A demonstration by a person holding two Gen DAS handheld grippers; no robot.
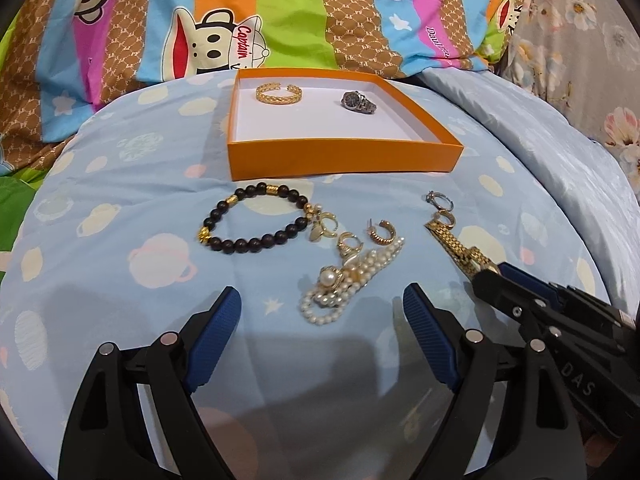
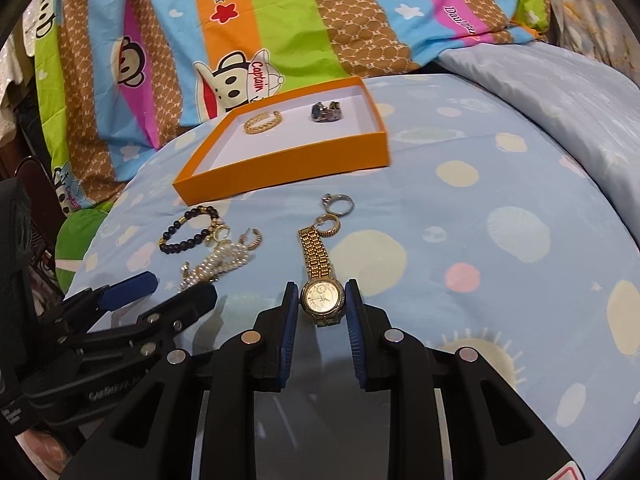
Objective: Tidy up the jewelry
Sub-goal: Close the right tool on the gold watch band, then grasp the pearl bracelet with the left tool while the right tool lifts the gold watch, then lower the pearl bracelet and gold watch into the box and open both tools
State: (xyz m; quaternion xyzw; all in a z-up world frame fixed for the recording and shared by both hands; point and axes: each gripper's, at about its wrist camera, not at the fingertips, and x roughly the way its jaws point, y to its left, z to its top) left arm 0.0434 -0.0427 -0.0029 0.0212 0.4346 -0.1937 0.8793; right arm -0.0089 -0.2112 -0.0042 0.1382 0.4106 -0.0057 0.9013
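Gold watch [image 2: 322, 298] sits low centre in the right wrist view, its round case pinched between the pads of the right gripper [image 2: 322, 300], strap trailing up the sheet: a grip on the stiffest part, I'd say. Orange box [image 2: 288, 160], upper middle, already holds a gold bangle [image 2: 262, 121] and a dark watch [image 2: 326, 113], so that looks the destination. Left gripper [image 1: 322, 312] hangs with jaws spread, empty, just below the pearl strand [image 1: 344, 284], likely next.
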